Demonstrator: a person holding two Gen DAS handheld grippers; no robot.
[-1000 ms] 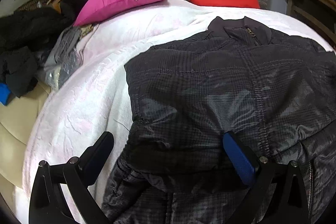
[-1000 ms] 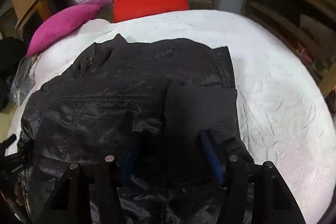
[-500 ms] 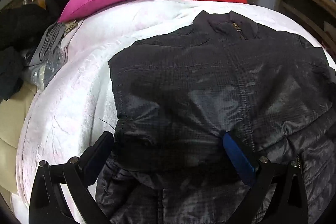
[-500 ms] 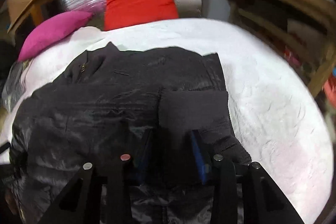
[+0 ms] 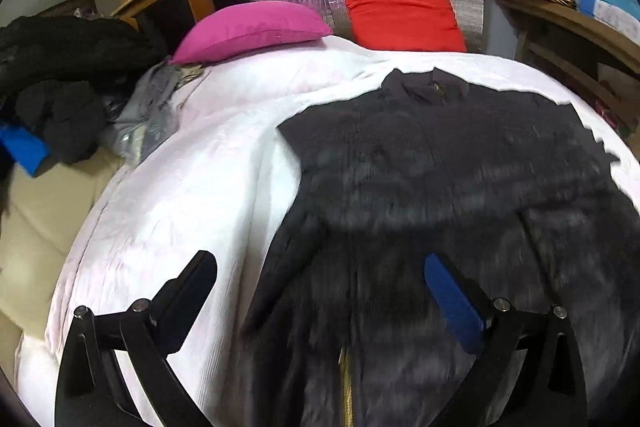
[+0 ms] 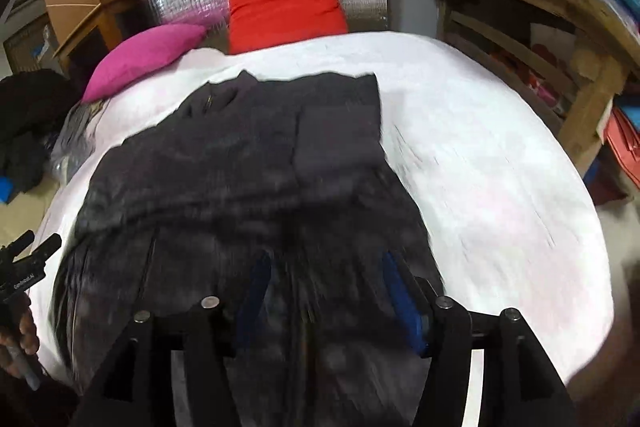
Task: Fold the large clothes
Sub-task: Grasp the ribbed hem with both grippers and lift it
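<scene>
With the dark jacket (image 5: pixel 440 187) spread on the white bed (image 5: pixel 192 195) beneath both tongs, the left gripper (image 5: pixel 320 287) gapes empty and the right gripper (image 6: pixel 324 291) is opening above the slippery hem, so its folded sleeves could slide undone.

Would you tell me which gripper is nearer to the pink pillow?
Left. The left gripper works the jacket's side toward the pink pillow; the right gripper is over the far side.
</scene>
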